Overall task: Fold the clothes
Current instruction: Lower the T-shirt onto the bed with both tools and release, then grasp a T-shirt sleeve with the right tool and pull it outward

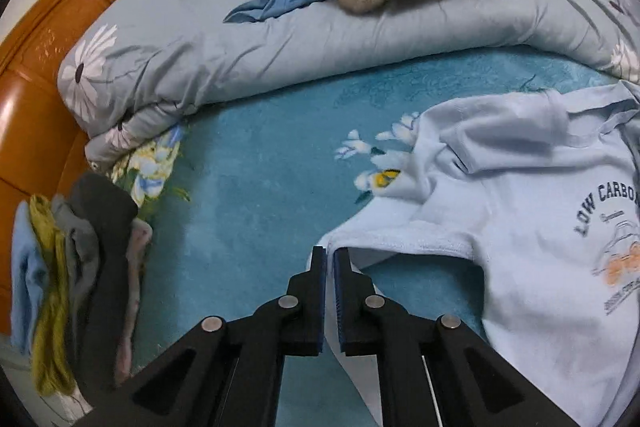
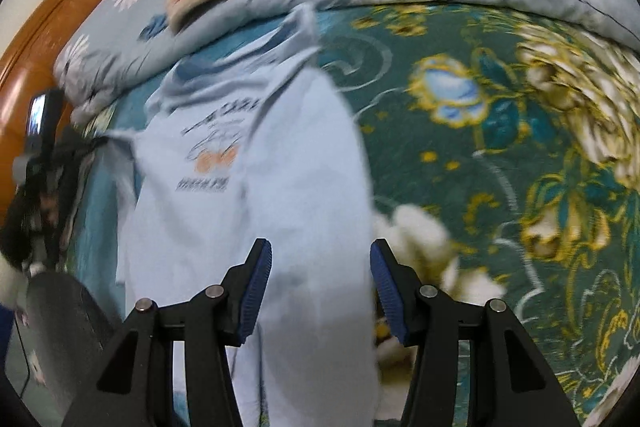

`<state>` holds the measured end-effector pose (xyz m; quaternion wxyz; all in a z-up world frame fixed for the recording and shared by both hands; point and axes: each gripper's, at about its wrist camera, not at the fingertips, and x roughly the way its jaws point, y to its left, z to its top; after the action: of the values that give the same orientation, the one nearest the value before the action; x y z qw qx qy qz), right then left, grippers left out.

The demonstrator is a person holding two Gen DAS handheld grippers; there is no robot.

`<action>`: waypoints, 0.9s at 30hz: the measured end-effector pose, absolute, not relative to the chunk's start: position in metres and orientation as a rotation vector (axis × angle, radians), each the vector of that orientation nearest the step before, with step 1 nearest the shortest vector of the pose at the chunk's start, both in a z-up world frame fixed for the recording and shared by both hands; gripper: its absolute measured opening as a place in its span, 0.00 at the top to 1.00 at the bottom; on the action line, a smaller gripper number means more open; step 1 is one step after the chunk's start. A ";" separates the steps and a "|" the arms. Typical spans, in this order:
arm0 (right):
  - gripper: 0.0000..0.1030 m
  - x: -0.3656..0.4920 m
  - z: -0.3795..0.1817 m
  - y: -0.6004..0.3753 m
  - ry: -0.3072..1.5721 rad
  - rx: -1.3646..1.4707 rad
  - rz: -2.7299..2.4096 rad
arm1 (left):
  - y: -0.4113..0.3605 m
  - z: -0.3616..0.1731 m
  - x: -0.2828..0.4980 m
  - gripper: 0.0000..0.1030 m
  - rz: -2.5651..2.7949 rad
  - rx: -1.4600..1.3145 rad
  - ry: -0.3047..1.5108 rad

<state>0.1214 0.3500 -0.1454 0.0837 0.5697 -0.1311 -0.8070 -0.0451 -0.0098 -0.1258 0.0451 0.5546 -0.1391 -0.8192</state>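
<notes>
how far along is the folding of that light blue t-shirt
Early. Done: little, the t-shirt lies rumpled on the bed. In hand: the left hand-held gripper is pinched on its sleeve; the right hand-held gripper is open over its body. Left: all folds, then the clothes pile.

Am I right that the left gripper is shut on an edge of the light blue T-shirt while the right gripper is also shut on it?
Not quite. The left gripper is indeed shut on an edge of the light blue T-shirt, but the right wrist view shows the right gripper open, its jaws wide apart over the shirt.
</notes>
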 end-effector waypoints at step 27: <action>0.99 0.043 -0.078 0.460 -0.202 1.680 -2.855 | -0.018 -0.094 0.036 0.43 -2.706 1.573 0.590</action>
<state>0.0433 0.4601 -0.0782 -0.0884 0.5042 -0.0605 -0.8569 0.0356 -0.0182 -0.0936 -0.0218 0.4939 0.1853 -0.8493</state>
